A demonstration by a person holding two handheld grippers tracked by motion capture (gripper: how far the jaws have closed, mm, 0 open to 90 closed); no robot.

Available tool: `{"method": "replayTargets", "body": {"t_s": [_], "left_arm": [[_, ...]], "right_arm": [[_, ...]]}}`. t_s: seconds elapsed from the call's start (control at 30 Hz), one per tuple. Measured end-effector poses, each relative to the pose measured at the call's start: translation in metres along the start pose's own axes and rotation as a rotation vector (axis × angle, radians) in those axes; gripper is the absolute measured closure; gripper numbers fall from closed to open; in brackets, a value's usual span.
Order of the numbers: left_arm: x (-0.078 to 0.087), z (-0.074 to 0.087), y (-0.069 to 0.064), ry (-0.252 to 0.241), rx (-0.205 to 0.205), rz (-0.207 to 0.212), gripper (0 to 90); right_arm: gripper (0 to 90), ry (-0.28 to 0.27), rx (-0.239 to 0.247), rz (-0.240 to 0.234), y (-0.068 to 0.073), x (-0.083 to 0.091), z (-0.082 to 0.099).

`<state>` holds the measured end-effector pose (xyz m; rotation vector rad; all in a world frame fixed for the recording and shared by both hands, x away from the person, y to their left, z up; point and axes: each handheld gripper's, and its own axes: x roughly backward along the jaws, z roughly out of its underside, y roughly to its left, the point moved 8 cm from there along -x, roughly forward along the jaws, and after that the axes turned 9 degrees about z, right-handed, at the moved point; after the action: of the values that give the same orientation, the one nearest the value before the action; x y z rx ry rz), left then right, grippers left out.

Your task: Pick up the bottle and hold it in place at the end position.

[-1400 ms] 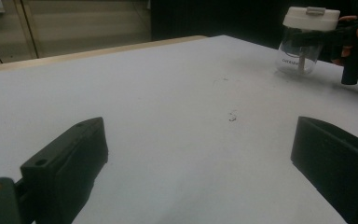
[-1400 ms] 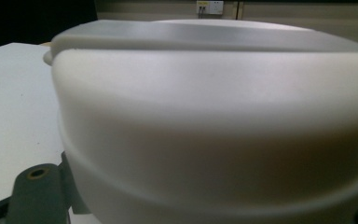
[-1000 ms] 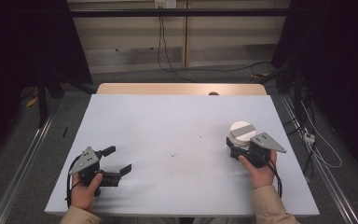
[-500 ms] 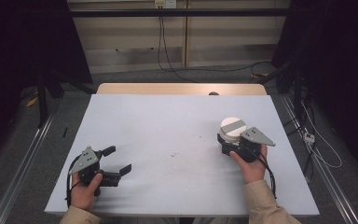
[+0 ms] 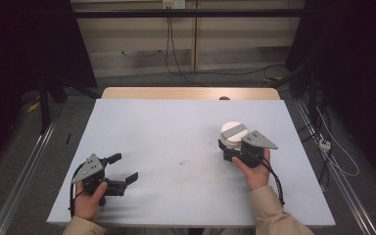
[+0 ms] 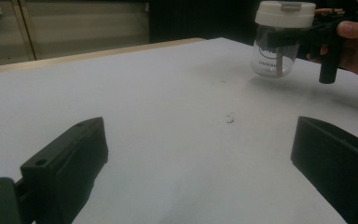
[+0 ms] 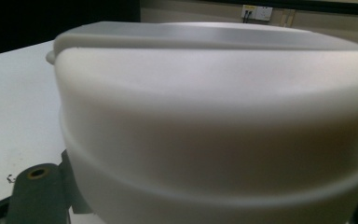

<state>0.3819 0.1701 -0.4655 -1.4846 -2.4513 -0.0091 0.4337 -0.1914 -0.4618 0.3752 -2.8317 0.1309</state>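
A clear jar with a white lid (image 5: 234, 131) is at the right of the white table (image 5: 166, 122). My right gripper (image 5: 229, 146) is shut on it just under the lid, held by a hand from the near side. The left gripper view has the jar (image 6: 279, 44) at far right, upright, with the right gripper (image 6: 307, 37) clamped on its neck; whether its base touches the table I cannot tell. The lid (image 7: 214, 116) looms close in the right gripper view. My left gripper (image 5: 125, 167) rests near the front left, open, with bare table between its jaws (image 6: 200, 135).
Small dark specks (image 5: 181, 161) mark the table's middle. A wooden strip (image 5: 191, 93) runs along the far edge. Cables (image 5: 333, 152) lie on the floor to the right, and metal rails flank both sides.
The right gripper has carried the jar leftward and a little farther from the person. The left gripper has stayed put.
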Motion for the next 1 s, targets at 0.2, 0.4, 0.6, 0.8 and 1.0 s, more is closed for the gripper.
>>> {"method": "replayTargets", "body": {"t_s": [0.2,0.4,0.6,0.8,1.0], "left_arm": [[0.0,0.0,0.0,-0.002,0.0,0.003,3.4],[-0.001,0.0,-0.002,-0.002,0.001,0.009,3.4],[-0.001,0.0,-0.001,-0.003,-0.001,0.01,3.4],[-0.001,0.0,-0.002,-0.003,-0.001,0.011,3.4],[0.0,0.0,-0.002,-0.003,0.001,0.01,3.4]], "right_arm": [[18.3,0.003,0.005,-0.02,0.009,-0.004,-0.002],[18.3,0.002,0.0,-0.032,0.014,-0.008,-0.003],[18.3,0.008,0.004,-0.047,0.022,-0.014,-0.004],[18.3,0.004,0.0,-0.056,0.027,-0.019,-0.006],[18.3,0.006,0.004,-0.065,0.032,-0.024,-0.007]]}}
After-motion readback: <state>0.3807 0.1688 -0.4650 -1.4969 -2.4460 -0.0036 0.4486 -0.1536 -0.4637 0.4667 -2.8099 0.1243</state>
